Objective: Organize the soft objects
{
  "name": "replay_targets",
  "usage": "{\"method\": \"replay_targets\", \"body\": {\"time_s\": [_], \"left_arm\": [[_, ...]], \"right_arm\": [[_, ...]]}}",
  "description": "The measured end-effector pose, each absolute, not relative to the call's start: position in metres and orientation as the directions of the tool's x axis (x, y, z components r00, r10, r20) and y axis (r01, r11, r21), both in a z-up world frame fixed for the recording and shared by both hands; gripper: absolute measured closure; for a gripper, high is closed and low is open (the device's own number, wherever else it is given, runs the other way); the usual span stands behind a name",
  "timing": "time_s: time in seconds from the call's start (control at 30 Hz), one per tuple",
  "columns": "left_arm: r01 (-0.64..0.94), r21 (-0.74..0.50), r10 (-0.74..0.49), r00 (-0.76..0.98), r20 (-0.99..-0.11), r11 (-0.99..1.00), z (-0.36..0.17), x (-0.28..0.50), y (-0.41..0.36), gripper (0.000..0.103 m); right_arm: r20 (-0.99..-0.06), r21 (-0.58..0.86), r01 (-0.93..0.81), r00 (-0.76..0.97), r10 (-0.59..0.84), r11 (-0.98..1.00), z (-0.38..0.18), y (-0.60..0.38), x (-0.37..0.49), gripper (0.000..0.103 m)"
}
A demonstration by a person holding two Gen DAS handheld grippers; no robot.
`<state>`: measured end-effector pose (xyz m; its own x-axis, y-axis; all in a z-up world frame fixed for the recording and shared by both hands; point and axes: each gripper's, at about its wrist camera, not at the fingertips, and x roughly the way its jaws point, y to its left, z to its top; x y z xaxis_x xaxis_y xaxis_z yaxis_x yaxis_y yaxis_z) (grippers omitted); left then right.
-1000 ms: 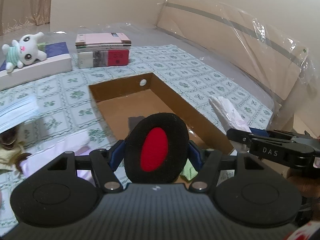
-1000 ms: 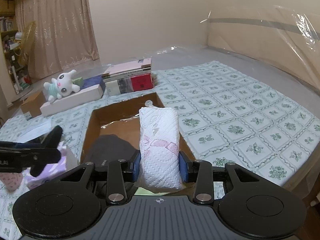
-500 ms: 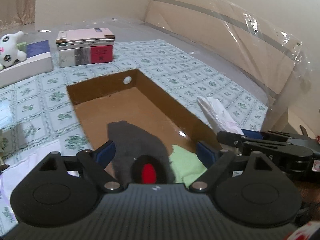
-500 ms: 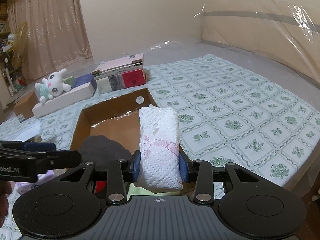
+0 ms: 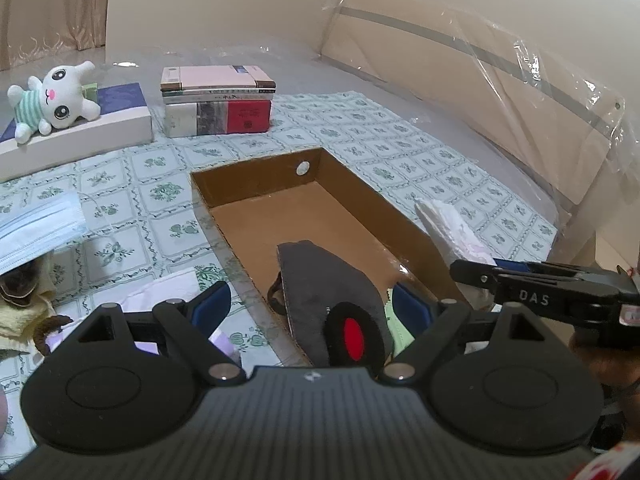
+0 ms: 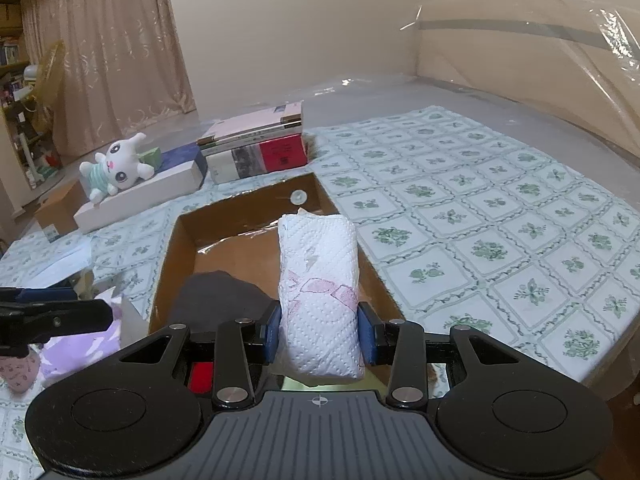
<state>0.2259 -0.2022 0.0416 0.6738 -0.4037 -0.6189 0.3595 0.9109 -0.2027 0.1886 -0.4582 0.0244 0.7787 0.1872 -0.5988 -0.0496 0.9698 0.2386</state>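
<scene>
A shallow brown cardboard box point(image 5: 404, 216) lies on the bed. In it lie a dark grey cloth point(image 5: 320, 280), a black pad with a red centre point(image 5: 354, 336) and a pale green cloth point(image 5: 396, 326). My left gripper point(image 5: 310, 306) is open and empty above the box's near end. My right gripper point(image 6: 319, 334) is shut on a white tissue pack point(image 6: 318, 280) and holds it over the box's right side point(image 6: 376, 276). The pack also shows in the left wrist view point(image 5: 448, 224).
A white plush toy point(image 5: 52, 100) lies on a flat white box point(image 5: 80, 136) at the back left. A stack of books point(image 5: 218, 100) stands behind the cardboard box. Face masks point(image 5: 36, 232), a purple pack point(image 6: 84, 340) and a yellow cloth point(image 5: 20, 312) lie left.
My left gripper opened and let go of the black and red pad, which now lies in the box on the grey cloth. The gripper then drew back. The right gripper kept its hold.
</scene>
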Motion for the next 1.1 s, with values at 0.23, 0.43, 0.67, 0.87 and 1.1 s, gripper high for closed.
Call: {"method": "replay_targets", "body": {"time_s": [0.23, 0.43, 0.67, 0.87, 1.1], "left_arm": [[0.343, -0.209, -0.396, 0.684, -0.613, 0.916, 0.041, 0.221, -0.195, 0.017], [0.325, -0.210, -0.384, 0.703, -0.598, 0.922, 0.044, 0.206, -0.182, 0.017], [0.308, -0.194, -0.362, 0.726, -0.585, 0.931, 0.052, 0.178, -0.163, 0.017], [0.270, -0.174, -0.320, 0.746, -0.584, 0.947, 0.057, 0.149, -0.137, 0.017], [0.212, -0.153, -0.261, 0.767, -0.586, 0.965, 0.059, 0.119, -0.099, 0.017]], "right_arm": [[-0.558, 0.322, -0.063, 0.794, 0.243, 0.945, 0.024, -0.461, 0.200, 0.028], [-0.566, 0.344, -0.037, 0.789, 0.239, 0.938, 0.026, -0.462, 0.187, 0.028], [-0.565, 0.321, -0.034, 0.795, 0.220, 0.947, 0.030, -0.444, 0.151, 0.028], [-0.543, 0.301, -0.085, 0.803, 0.244, 0.950, 0.041, -0.410, 0.124, 0.028], [-0.520, 0.293, -0.158, 0.801, 0.296, 0.943, 0.053, -0.367, 0.102, 0.028]]}}
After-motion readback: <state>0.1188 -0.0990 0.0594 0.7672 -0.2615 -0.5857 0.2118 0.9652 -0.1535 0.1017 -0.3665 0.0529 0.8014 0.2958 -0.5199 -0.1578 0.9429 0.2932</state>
